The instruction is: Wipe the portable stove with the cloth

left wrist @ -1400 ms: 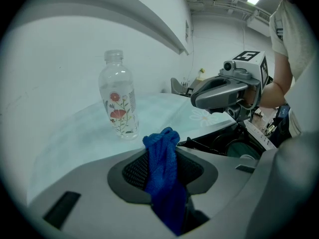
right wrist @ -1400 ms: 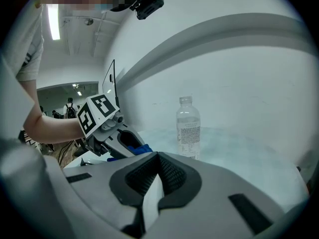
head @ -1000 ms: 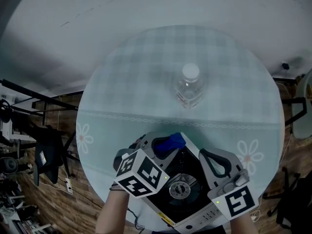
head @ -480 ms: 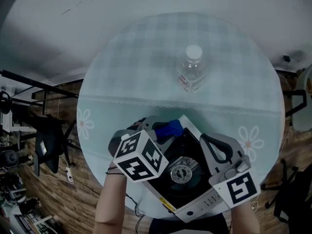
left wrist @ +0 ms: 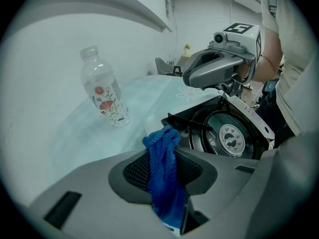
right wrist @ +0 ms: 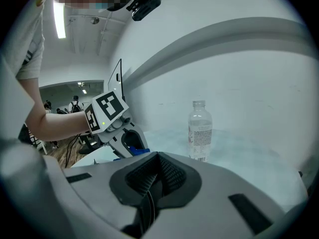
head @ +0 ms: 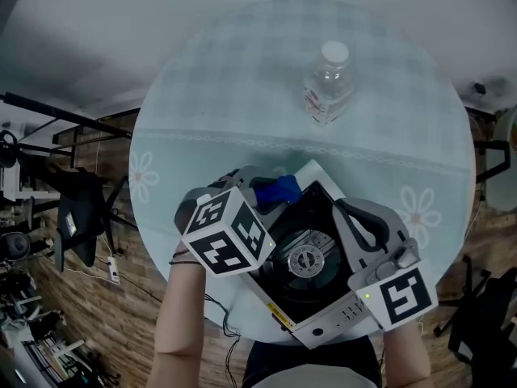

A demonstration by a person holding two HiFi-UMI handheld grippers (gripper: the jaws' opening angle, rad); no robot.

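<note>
The portable stove [head: 311, 293] lies at the near edge of the round table [head: 242, 95], its black top and round burner [head: 305, 259] showing. My left gripper [head: 271, 192] is shut on a blue cloth [head: 280, 188] at the stove's far left corner. In the left gripper view the cloth [left wrist: 162, 168] hangs bunched between the jaws, just short of the stove [left wrist: 229, 136]. My right gripper [head: 343, 210] is shut with nothing visible between its jaws, over the stove's right side. Its tip [left wrist: 227, 86] sits at the stove's rim.
A clear plastic bottle [head: 327, 83] with a white cap stands upright on the far half of the table, also visible as the bottle [right wrist: 199, 131] beyond the right jaws. Chairs, stands and cables [head: 73, 217] crowd the wooden floor to the left.
The left gripper has drawn the cloth slightly nearer and to the left along the stove's far corner. The right gripper stays on the stove's right side. The head view has shifted.
</note>
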